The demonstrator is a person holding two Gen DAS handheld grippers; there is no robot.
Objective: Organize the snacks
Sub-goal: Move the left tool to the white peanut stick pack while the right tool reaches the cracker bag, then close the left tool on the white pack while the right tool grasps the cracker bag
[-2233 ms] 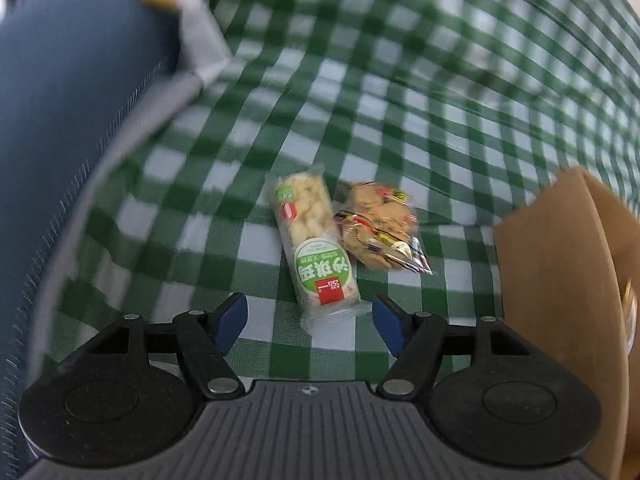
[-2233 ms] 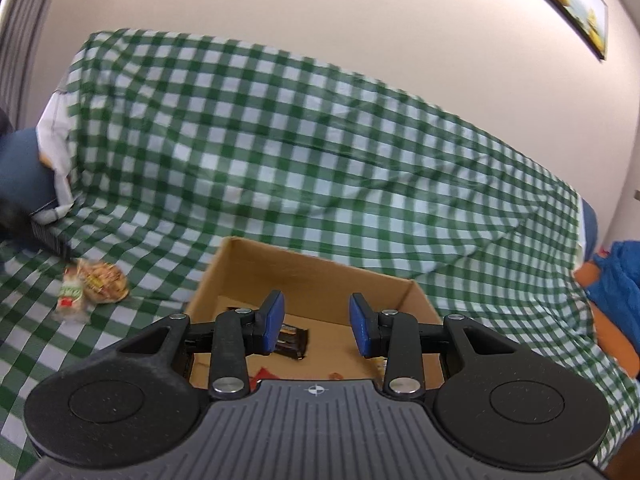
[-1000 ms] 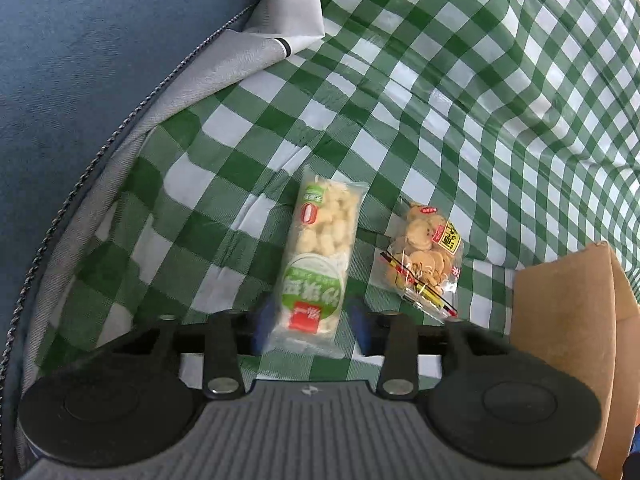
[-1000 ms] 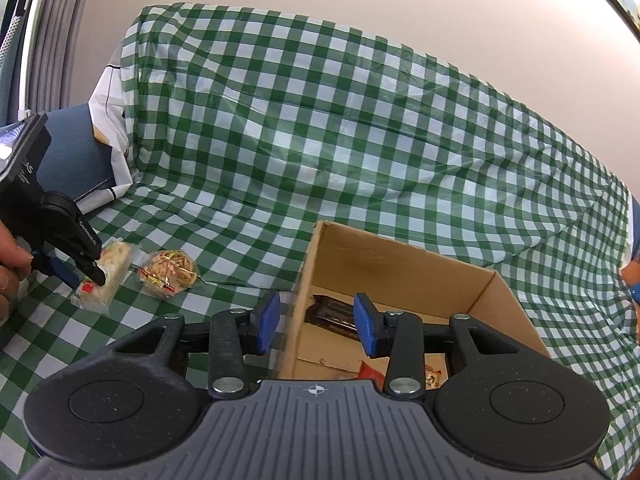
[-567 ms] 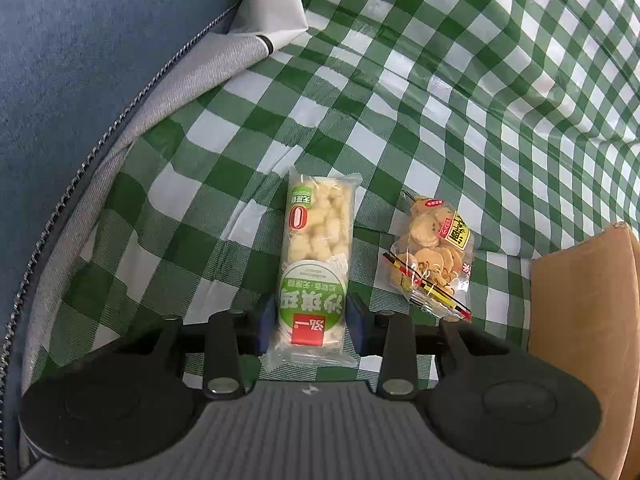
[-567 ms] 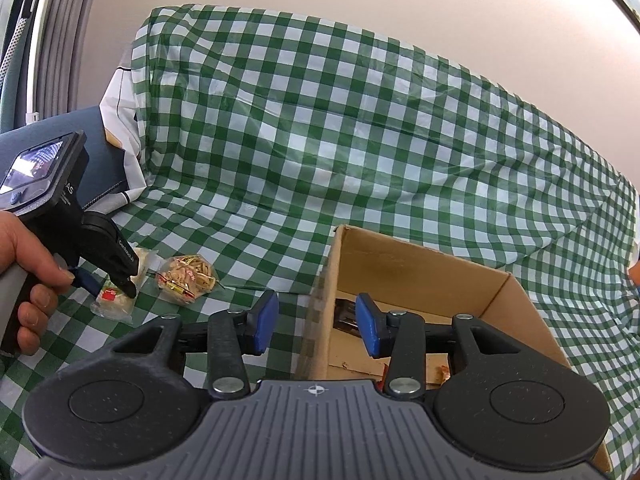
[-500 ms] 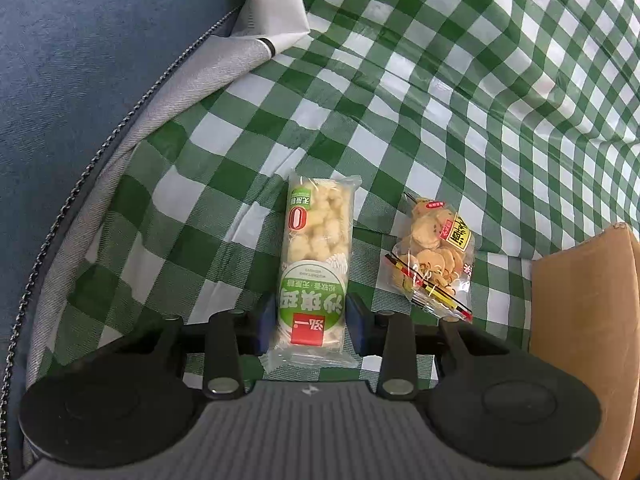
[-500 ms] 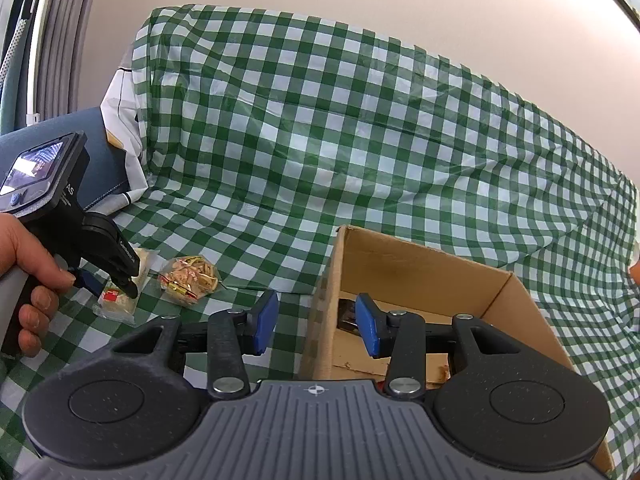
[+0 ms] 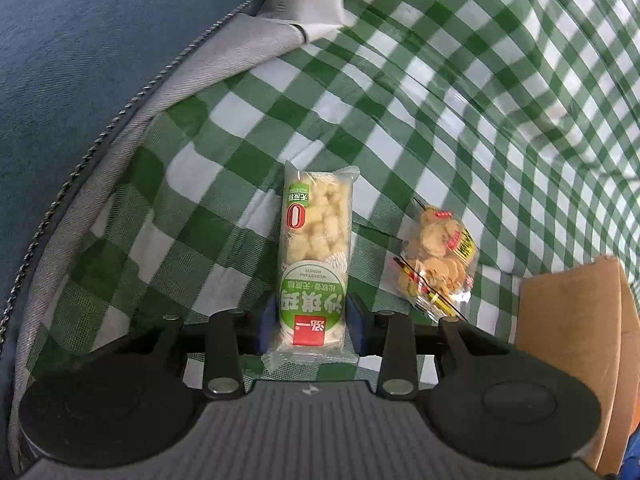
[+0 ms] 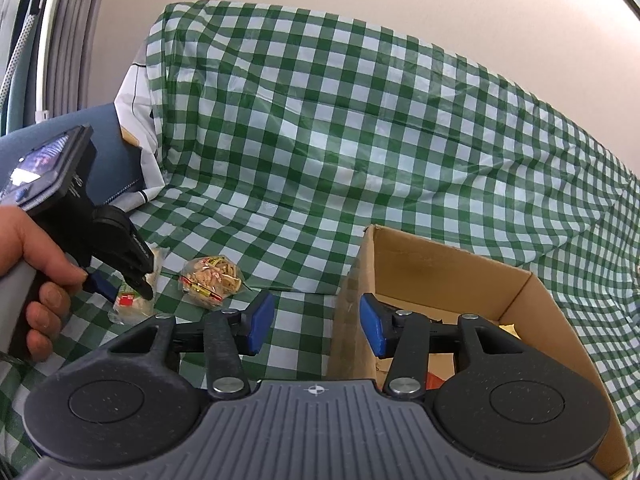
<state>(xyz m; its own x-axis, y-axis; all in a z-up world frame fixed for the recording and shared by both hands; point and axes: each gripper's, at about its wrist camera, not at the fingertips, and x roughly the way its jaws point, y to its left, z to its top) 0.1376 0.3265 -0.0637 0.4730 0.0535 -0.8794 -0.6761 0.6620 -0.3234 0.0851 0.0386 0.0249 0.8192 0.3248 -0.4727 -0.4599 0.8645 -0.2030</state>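
A long clear snack bar pack with a green and white label (image 9: pixel 314 264) lies on the green checked cloth. My left gripper (image 9: pixel 312 320) is shut on its near end, blue pads pressed on both sides. In the right wrist view the pack (image 10: pixel 134 300) sits under the left gripper (image 10: pixel 124 280). A small clear bag of round biscuits (image 9: pixel 438 264) lies to its right, also seen in the right wrist view (image 10: pixel 210 278). An open cardboard box (image 10: pixel 448 276) stands right of the snacks. My right gripper (image 10: pixel 316 322) is open and empty, above the box's near left corner.
The checked cloth (image 10: pixel 340 140) drapes a sofa seat and back. A blue cushion with grey piping (image 9: pixel 100 60) lies left of the snacks. The box corner (image 9: pixel 572 344) shows at the right of the left wrist view. Several items lie inside the box, mostly hidden.
My left gripper went from open around the snack bar pack to shut on its near end. The right gripper drifted left, so the box sits further right in its view.
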